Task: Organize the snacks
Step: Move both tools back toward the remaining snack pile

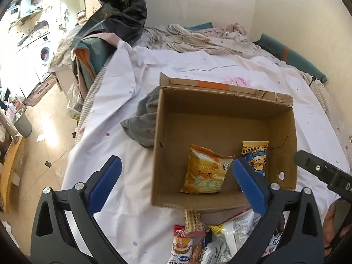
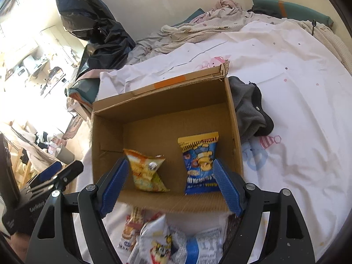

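Note:
An open cardboard box (image 1: 176,114) (image 2: 167,103) stands on a white bedsheet. Inside it lie an orange cheese snack bag (image 1: 204,173) (image 2: 146,173) and a blue snack bag with a bear on it (image 1: 257,154) (image 2: 200,160). Above the box's near edge my left gripper (image 1: 177,165) is open and holds nothing. Beside it my right gripper (image 2: 170,164) is open and empty over the same edge. Each gripper shows in the other's view: the right one (image 1: 319,169) at the right, the left one (image 2: 59,171) at the left. A pile of loose snack packets (image 1: 209,237) (image 2: 165,237) lies just in front of the box.
A grey garment (image 1: 143,118) (image 2: 248,110) lies against one side of the box. A black plastic bag (image 1: 118,11) (image 2: 92,22) and crumpled bedding (image 1: 198,37) sit at the back. The bed's edge drops to the floor (image 1: 50,132) on the left.

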Demonstrator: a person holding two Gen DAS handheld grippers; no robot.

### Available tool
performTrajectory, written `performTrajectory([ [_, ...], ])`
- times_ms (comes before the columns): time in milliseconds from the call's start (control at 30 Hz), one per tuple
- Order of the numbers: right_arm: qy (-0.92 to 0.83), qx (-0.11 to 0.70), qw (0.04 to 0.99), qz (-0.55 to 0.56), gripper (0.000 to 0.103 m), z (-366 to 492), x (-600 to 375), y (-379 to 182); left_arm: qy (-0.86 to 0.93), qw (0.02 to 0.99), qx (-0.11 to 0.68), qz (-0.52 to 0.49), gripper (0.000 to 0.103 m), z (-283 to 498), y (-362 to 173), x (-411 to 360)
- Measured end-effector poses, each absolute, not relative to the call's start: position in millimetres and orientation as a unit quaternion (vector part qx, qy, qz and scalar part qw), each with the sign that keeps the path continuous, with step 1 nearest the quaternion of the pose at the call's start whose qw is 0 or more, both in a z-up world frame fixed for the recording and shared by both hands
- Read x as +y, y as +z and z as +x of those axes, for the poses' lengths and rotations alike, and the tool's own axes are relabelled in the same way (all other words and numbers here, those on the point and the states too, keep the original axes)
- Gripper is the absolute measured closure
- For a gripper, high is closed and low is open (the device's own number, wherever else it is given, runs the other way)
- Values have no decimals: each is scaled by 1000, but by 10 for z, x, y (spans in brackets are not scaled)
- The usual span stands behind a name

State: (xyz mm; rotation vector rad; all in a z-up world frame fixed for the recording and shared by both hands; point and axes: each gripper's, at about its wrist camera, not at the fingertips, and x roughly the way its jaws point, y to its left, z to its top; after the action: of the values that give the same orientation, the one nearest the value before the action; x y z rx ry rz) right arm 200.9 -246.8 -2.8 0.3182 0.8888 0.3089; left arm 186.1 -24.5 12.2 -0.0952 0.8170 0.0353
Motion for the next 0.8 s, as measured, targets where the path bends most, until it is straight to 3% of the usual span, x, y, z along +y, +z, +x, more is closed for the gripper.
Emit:
performTrajectory([
  [467, 155, 450, 864, 164, 17, 1444, -2537, -98, 18, 908, 417, -45, 2, 1472, 168, -27],
  [800, 145, 490, 839, 189, 17, 1247, -2567, -277, 2, 873, 484, -64, 2, 1186, -132, -21],
])
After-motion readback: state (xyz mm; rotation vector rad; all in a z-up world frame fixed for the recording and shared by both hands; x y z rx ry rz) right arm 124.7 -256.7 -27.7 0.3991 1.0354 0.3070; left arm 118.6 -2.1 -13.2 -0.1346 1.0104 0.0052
